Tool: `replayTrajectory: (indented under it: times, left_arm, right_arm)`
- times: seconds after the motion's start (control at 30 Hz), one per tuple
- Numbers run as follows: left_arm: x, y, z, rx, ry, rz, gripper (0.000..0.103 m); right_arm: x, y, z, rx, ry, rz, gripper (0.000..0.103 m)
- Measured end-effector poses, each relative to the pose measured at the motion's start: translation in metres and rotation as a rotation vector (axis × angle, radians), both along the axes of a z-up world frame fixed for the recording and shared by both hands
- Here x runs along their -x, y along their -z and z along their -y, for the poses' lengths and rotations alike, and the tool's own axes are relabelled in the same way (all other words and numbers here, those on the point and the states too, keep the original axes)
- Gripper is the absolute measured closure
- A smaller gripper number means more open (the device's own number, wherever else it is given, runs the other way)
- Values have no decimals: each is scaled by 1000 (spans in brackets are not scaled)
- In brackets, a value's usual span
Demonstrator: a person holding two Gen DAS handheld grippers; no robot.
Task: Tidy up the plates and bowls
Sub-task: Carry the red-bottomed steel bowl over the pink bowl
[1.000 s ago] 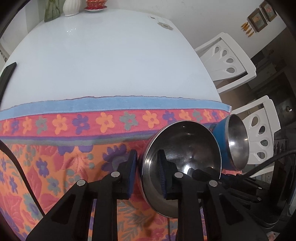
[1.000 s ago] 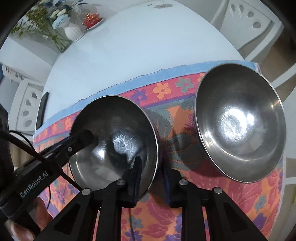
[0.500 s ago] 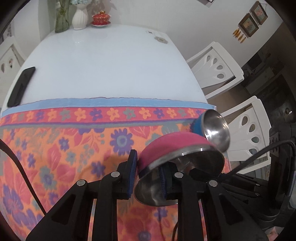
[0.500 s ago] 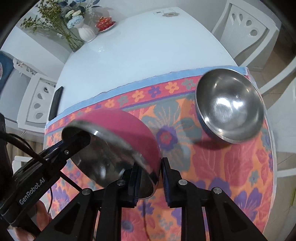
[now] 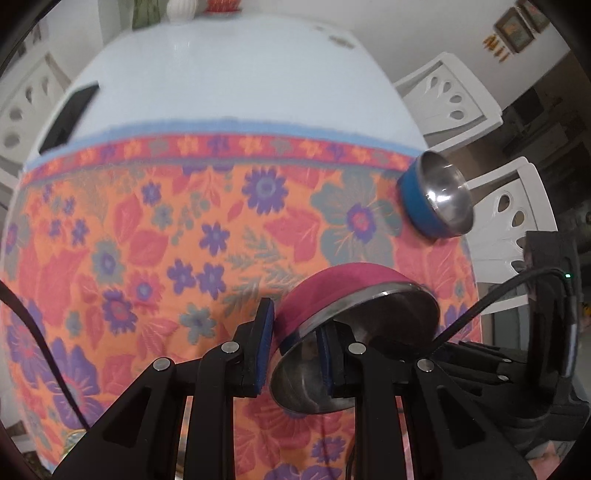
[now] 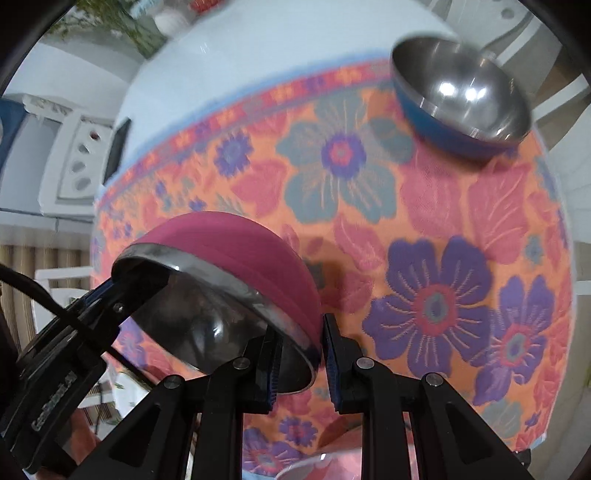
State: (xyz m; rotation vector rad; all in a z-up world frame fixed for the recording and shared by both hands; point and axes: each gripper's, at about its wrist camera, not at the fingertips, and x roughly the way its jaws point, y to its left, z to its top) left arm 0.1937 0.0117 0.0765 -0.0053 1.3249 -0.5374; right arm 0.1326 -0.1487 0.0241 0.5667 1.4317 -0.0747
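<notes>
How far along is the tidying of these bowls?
Nothing looks stacked yet. In hand: the red bowl, gripped at its rim by both the left gripper and right gripper, lifted and tilted above the cloth. Left: the blue bowl, sitting alone near the cloth's corner.

The vase (image 5: 181,7) and the pink-rimmed dish (image 6: 314,465) are cut off by picture edges.
</notes>
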Motion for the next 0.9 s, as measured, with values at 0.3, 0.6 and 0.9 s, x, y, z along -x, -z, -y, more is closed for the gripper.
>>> replayTrajectory:
  times: [0.3, 0.6, 0.9]
  left_arm:
    - [-11, 32, -28, 112, -85, -67, 83]
    - [3, 34, -19, 115, -64, 20, 84]
    - [33, -23, -25, 152, -31, 97, 84]
  right_arm:
    - [-5, 45, 18, -107, 57, -2, 83]
    - [-13, 24, -21, 125, -73, 102, 82]
    - [20, -32, -24, 161, -49, 183, 82]
